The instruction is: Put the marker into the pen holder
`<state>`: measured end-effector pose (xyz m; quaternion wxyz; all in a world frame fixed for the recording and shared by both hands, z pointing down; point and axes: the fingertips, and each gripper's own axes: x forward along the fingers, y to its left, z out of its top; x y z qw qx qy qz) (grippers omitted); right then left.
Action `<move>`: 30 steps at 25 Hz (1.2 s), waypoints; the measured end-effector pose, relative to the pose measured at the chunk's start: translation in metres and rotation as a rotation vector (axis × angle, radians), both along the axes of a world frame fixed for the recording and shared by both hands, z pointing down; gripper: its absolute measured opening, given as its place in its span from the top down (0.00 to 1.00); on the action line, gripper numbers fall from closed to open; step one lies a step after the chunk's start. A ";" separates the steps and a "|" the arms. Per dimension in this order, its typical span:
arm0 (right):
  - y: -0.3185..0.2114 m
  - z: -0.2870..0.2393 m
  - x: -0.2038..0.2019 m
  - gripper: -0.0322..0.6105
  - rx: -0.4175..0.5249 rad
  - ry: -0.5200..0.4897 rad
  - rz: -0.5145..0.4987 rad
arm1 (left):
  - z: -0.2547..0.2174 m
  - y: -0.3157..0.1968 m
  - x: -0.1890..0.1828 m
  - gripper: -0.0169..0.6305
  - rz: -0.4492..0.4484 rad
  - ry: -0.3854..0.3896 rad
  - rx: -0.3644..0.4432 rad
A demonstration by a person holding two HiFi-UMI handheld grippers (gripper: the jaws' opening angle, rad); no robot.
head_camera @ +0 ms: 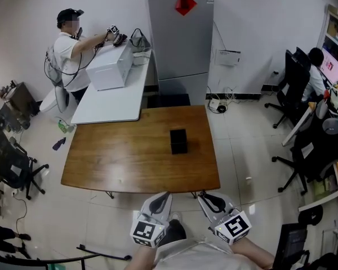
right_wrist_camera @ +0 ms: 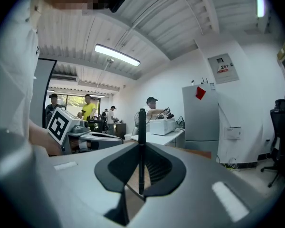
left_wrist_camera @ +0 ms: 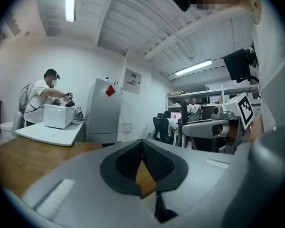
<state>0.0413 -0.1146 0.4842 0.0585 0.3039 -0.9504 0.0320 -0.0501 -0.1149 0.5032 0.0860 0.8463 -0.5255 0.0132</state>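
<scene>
Only the right gripper view catches the marker [right_wrist_camera: 142, 122] pinched upright in the right gripper [right_wrist_camera: 141, 148], left gripper [left_wrist_camera: 142, 144] is shut empty, pen holder [head_camera: 178, 140] sits on the wooden table [head_camera: 124, 156] by the fridge [head_camera: 180, 44].

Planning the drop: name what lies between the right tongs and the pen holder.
Only bare table between right tongs and pen holder, seen in the head view.

Your left tool [head_camera: 162, 197] and right tool [head_camera: 204, 197] hover side by side just off the near edge of the wooden tabletop [head_camera: 118, 162], with the black pen holder [head_camera: 178, 140] upright beyond them.
</scene>
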 end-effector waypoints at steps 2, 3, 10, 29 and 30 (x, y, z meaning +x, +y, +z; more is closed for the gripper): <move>-0.026 0.000 -0.012 0.89 0.003 0.002 0.014 | -0.002 -0.028 -0.013 0.95 0.011 0.003 0.009; -0.040 -0.001 -0.018 0.89 0.006 0.002 0.023 | -0.003 -0.042 -0.019 0.95 0.017 0.005 0.014; -0.115 -0.007 -0.052 0.89 0.019 0.010 0.109 | -0.006 -0.119 -0.058 0.95 0.077 0.014 0.013; -0.272 0.012 -0.087 0.89 0.007 0.057 -0.007 | 0.003 -0.209 -0.062 0.95 0.048 0.026 -0.028; -0.284 0.015 -0.091 0.89 0.001 0.055 -0.019 | 0.005 -0.213 -0.061 0.95 0.044 0.027 -0.033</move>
